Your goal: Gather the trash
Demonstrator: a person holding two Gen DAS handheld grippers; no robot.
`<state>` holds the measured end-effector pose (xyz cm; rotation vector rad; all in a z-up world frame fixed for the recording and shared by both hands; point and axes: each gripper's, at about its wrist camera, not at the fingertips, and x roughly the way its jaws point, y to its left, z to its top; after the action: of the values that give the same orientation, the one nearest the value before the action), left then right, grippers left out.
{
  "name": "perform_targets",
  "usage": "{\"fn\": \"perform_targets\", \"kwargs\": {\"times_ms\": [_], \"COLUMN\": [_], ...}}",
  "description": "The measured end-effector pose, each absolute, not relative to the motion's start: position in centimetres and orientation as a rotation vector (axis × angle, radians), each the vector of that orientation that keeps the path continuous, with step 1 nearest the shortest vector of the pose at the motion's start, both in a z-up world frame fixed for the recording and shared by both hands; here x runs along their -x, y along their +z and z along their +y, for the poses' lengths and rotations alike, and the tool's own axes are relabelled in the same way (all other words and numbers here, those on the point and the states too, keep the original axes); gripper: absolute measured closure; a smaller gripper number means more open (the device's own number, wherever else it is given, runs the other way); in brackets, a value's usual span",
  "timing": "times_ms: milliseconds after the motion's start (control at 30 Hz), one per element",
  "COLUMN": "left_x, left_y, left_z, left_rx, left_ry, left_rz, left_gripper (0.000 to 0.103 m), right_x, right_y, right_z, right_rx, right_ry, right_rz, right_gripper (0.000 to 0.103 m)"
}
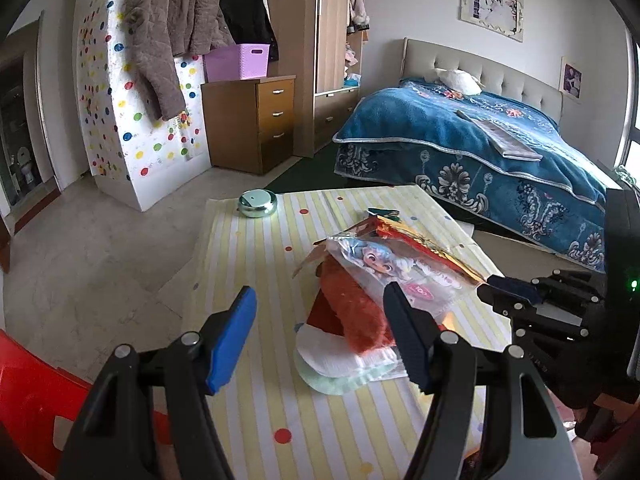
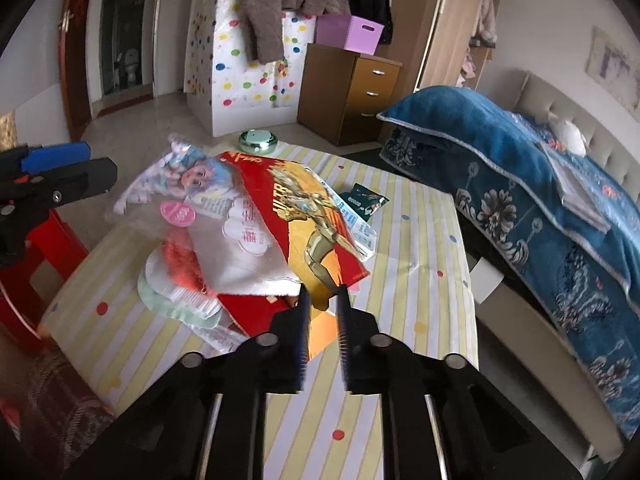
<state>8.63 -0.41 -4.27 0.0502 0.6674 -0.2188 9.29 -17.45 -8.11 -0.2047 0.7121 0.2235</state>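
Bedroom clutter frames a striped, dotted tabletop (image 1: 248, 248) beside a blue-quilted bed (image 1: 480, 140). From the left wrist, the left gripper (image 1: 320, 312) hovers with fingers spread wide and empty over a heap of wrappers (image 1: 372, 280) (a cartoon-girl packet on top); a round silver tin (image 1: 257, 203) sits at the far edge. From the right wrist, the right gripper (image 2: 323, 300) has its fingers nearly closed, pinching the near edge of a red-and-gold wrapper (image 2: 316, 220) in the heap.
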Motion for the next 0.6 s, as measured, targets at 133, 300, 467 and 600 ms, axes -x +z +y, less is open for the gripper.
{"fn": "perform_targets", "kwargs": {"times_ms": [133,300,467,600], "left_x": [-8.0,-8.2,-9.1,-9.8], "left_y": [-3.9,-4.1,-5.1,-5.2], "left_z": [-1.2,-3.1,-4.4,-5.7], "left_rx": [-0.034,-0.040,-0.030,-0.036], "left_ry": [-0.247,-0.287,-0.308,-0.336], "left_rz": [0.667,0.681,0.710,0.700], "left_gripper": [0.039,0.039,0.039,0.046], "right_x": [-8.7,-8.4,-8.2,-8.2], "right_y": [-8.0,-8.7,-9.6,-9.9], "right_z": [-18.6,-19.1,-19.0,-19.0], "right_rx": [0.120,0.047,0.016,0.009], "right_ry": [0.245,0.277,0.302,0.311], "right_rz": [0.721,0.742,0.756,0.756], "right_gripper": [0.100,0.102,0.102,0.102]}}
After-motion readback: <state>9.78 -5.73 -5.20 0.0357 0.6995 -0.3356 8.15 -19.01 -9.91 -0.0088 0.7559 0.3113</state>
